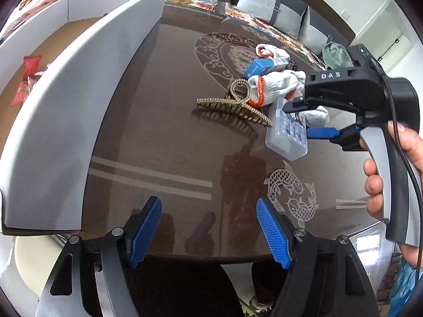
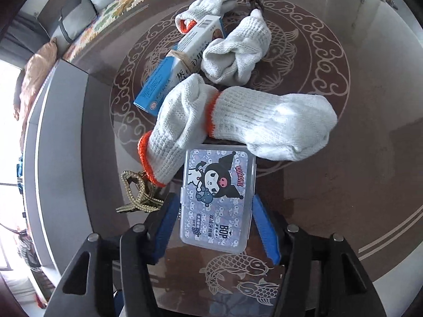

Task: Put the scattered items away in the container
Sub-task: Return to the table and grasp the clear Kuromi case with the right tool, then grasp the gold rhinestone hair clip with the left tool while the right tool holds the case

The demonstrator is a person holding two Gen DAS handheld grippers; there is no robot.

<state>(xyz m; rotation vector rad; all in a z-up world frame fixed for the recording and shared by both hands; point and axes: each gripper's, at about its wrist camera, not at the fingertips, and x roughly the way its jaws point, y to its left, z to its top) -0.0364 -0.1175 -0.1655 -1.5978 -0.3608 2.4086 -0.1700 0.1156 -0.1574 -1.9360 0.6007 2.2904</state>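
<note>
- On the dark glass table (image 1: 169, 145), your scattered items lie in one cluster well to the right of the white cardboard box (image 1: 79, 105), which stands at the table's left side.
- Your right gripper (image 2: 214, 222) sits low with its blue pads spread on either side of the clear plastic floss case (image 2: 218, 198); the case lies flat between them, and you can see a gap on the right pad's side, so nothing is clamped.
- In the left wrist view that same gripper (image 1: 301, 119) reaches the case (image 1: 286, 134) from the right, with your hand (image 1: 383, 174) wrapped around its grey handle.
- Your left gripper (image 1: 208, 229) hangs wide apart above bare table, gripping nothing.
- A gold hair claw (image 1: 235, 105) lies just left of the case.
- White knit gloves with orange cuffs (image 2: 238, 121) lie heaped beyond the case, one touching its far edge.
- A blue and white medicine carton (image 2: 179, 63) rests partly under the gloves.
- Inside the box lies a red bow (image 1: 26, 79).
</note>
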